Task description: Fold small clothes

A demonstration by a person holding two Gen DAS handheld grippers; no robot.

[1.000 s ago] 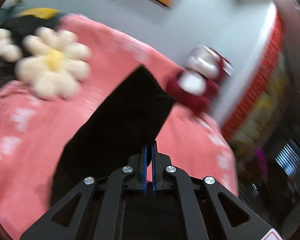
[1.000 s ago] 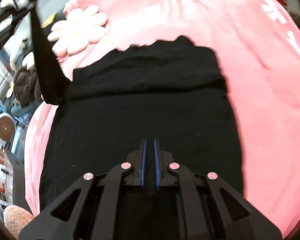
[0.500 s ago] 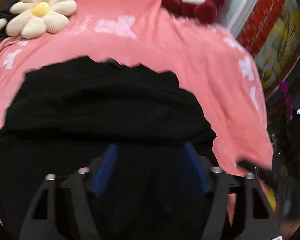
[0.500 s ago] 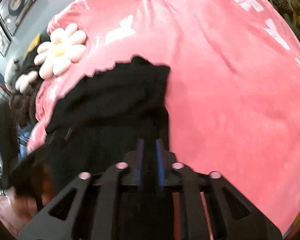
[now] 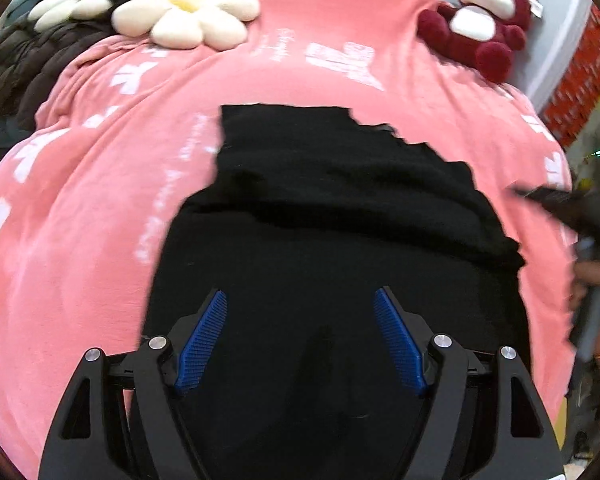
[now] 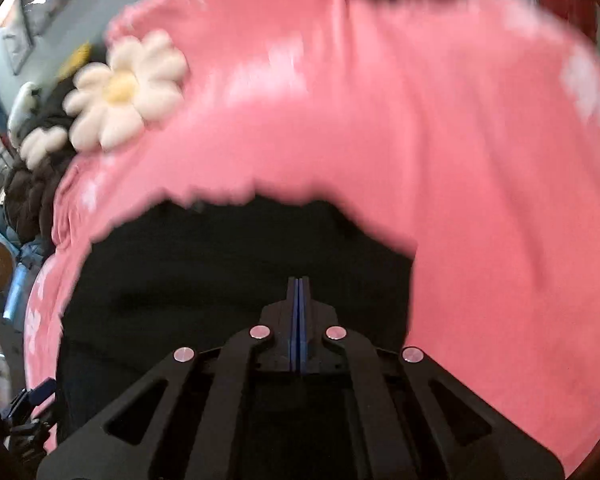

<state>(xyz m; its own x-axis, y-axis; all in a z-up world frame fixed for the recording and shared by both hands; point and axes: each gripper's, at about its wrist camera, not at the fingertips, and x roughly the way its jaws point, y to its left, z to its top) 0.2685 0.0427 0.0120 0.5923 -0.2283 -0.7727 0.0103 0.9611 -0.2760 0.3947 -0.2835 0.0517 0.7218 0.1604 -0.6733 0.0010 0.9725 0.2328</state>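
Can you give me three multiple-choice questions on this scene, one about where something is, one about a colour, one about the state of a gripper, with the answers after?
1. Where does the stuffed toy sit in the left wrist view?
A. at the far right corner of the pink blanket
B. on top of the black garment
C. between the left gripper's fingers

2. What colour is the middle of the flower cushion?
A. red
B. yellow
C. blue

3. How do the jaws of the left gripper stand?
A. shut on the garment
B. shut on nothing
C. wide open over the garment

Answers: 1 A, the toy is on the blanket's far right edge, clear of the garment. 2 B, white petals ring a yellow centre. 3 C, the blue pads stand far apart with black cloth showing between them.
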